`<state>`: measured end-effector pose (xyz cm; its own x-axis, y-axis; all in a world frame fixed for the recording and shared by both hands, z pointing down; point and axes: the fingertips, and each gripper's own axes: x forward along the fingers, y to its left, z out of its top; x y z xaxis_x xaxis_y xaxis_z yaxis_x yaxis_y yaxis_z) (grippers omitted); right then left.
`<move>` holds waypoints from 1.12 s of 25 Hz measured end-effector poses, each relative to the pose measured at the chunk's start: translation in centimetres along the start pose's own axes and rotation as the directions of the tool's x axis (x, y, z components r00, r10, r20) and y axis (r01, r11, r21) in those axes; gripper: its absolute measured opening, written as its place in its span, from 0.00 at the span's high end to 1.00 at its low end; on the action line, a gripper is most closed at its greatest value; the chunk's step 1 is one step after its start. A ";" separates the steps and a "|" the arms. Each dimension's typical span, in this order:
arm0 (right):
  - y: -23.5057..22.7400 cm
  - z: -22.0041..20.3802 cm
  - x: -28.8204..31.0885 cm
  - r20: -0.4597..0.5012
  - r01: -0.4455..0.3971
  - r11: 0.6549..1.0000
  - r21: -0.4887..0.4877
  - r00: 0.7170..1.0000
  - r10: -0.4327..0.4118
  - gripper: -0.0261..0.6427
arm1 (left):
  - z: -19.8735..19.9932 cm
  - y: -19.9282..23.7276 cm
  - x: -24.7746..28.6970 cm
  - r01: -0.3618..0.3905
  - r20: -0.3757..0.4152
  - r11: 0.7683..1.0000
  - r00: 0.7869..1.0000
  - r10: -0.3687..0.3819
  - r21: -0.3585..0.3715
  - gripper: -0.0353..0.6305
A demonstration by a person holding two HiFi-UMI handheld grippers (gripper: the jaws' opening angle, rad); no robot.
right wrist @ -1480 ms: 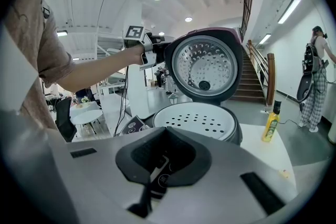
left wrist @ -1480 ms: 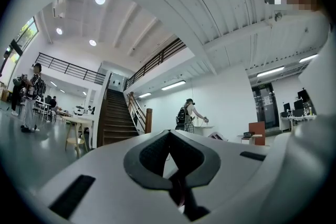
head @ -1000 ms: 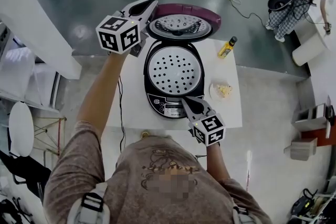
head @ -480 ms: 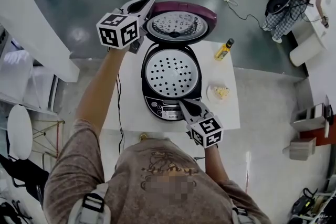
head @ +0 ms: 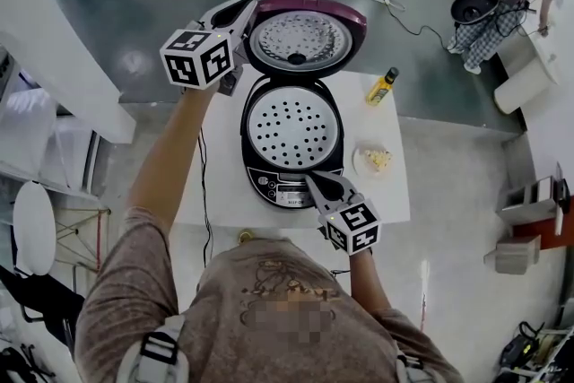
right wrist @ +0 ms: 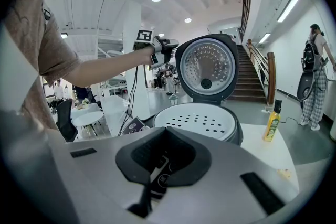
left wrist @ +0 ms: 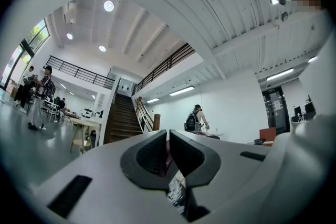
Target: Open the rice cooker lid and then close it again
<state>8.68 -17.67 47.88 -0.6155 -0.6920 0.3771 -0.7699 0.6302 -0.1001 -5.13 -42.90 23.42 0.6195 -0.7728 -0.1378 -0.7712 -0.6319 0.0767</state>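
Since the earlier frames the lid (head: 305, 40) shows a rounder, fuller inner face in the head view, so it appears to have tipped a little forward. The left gripper (head: 244, 9) has kept to the lid's left rim, and the right gripper (head: 316, 181) has stayed where it was.

The white table (head: 386, 193) fills the middle of the head view. The rice cooker (head: 260, 159) stands on its left half, with the perforated white inner plate (head: 291, 126) exposed. The lid stands raised behind the cooker, in the upper middle of the frame, maroon outside and metal inside.

The left gripper is in the upper left. Its fingers are pressed together with only a hairline between them, and nothing can be seen clamped. Its tips lie against the lid's left edge. The right gripper sits low in the centre, at the cooker's front over the control panel (head: 280, 186). Its fingers are also drawn together and it holds nothing.

A yellow bottle (head: 383, 85) stands at the table's far right, and a small plate (head: 362, 162) with a bit of food on it lies just right of the cooker.

The opening half looks finished. Closing is what remains, and the left gripper seems placed to push the lid forward and down. The lid has not yet been lowered or latched.
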 end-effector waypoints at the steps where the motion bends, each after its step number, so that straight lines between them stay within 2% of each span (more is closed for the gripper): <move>1: 0.0 0.0 0.0 -0.001 0.000 1.000 -0.001 1.000 0.000 0.96 | 0.0 0.1 -0.1 -0.002 0.002 1.000 1.000 0.002 -0.004 0.92; 10: 0.1 0.0 0.0 -0.010 -0.004 1.000 -0.010 1.000 0.003 0.96 | -0.4 0.0 -1.8 0.009 -0.005 1.000 1.000 -0.009 0.008 0.91; 11: 0.1 0.0 0.0 -0.011 -0.004 1.000 -0.013 1.000 0.004 0.96 | -0.5 -0.1 -1.9 0.017 -0.010 1.000 1.000 -0.017 0.012 0.89; 13: 0.2 0.0 0.0 -0.013 -0.006 1.000 -0.016 1.000 0.006 0.96 | -0.7 -0.5 -1.9 0.038 -0.023 0.999 0.999 -0.038 0.021 0.76; 17: 0.3 -0.1 0.0 -0.014 -0.006 1.000 -0.016 1.000 0.006 0.96 | -1.3 -1.3 -1.8 0.077 -0.057 0.995 0.996 -0.074 0.056 0.57; 20: 0.3 -0.1 0.1 -0.014 -0.006 1.000 -0.019 1.000 0.006 0.96 | -1.7 -1.5 -1.5 0.098 -0.085 0.992 0.992 -0.091 0.078 0.48; 23: 0.2 -0.1 0.1 -0.013 -0.006 1.000 -0.019 1.000 0.006 0.96 | -2.2 -1.7 -0.9 0.117 -0.114 0.989 0.988 -0.106 0.094 0.44; 28: 0.3 -0.1 0.1 -0.013 -0.006 1.000 -0.018 1.000 0.006 0.96 | -2.8 -1.7 0.0 0.127 -0.131 0.988 0.985 -0.115 0.091 0.44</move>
<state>8.43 -17.54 47.93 -0.6177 -0.6837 0.3886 -0.7630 0.6407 -0.0856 -3.41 -41.96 26.04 0.7179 -0.6960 -0.0156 -0.6961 -0.7173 -0.0313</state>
